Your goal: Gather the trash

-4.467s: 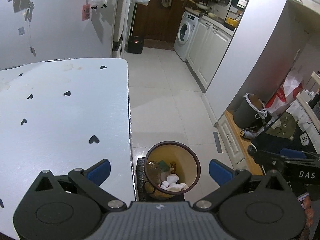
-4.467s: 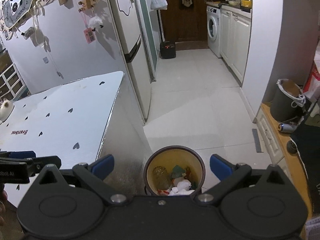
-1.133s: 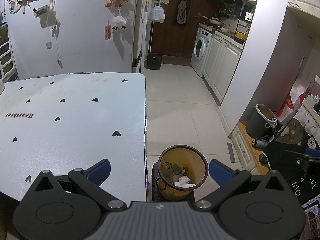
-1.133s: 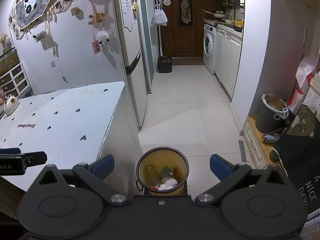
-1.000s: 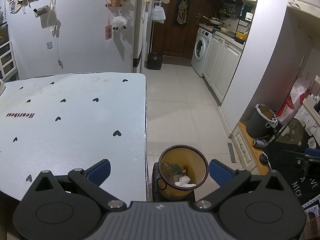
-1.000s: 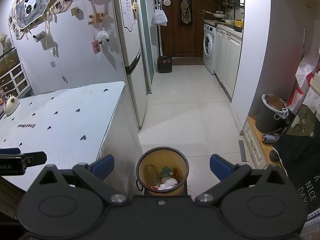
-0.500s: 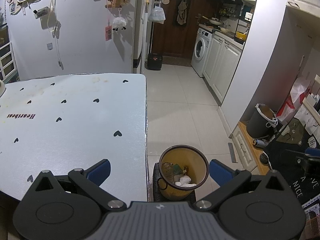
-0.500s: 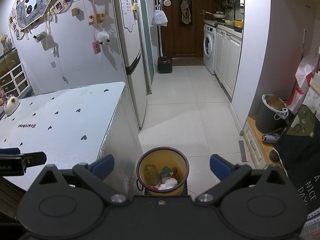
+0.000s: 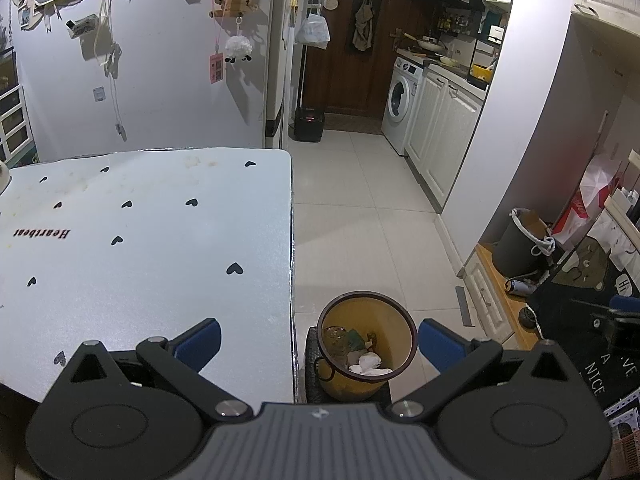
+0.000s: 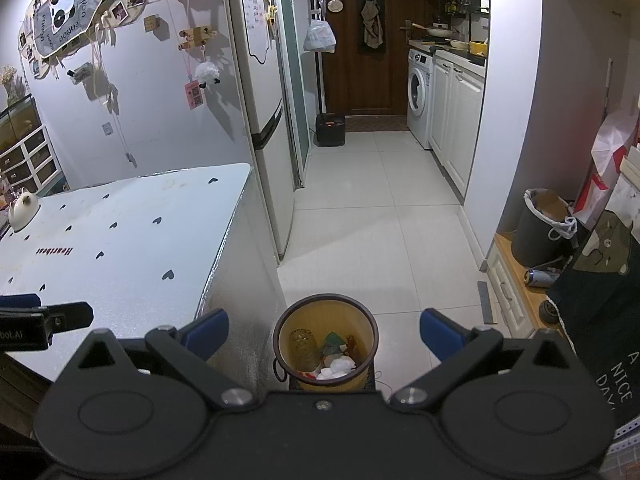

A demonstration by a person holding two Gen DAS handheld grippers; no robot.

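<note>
The white heart-printed tabletop [image 9: 160,240] lies left; beside its edge, on the floor, stands the round yellow dark-rimmed trash bin [image 9: 366,312] holding crumpled white paper [image 10: 338,366]. The left gripper [image 9: 318,340] and right gripper [image 10: 324,330] hover above it — both spread wide, empty.

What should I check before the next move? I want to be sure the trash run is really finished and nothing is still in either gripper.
1. Left gripper empty: ok, fingers spread wide with nothing between them.
2. Right gripper empty: ok, also wide open with nothing held.
3. Trash inside the bin: ok, a glass jar, white crumpled paper and a green scrap lie in it.
4. Table free of trash: ok for the part in view; only a small white thing sits at its far left, and whether that is trash cannot tell.
5. Floor around the bin: ok, bare tiles show; the strip hidden under the grippers cannot tell.
</note>
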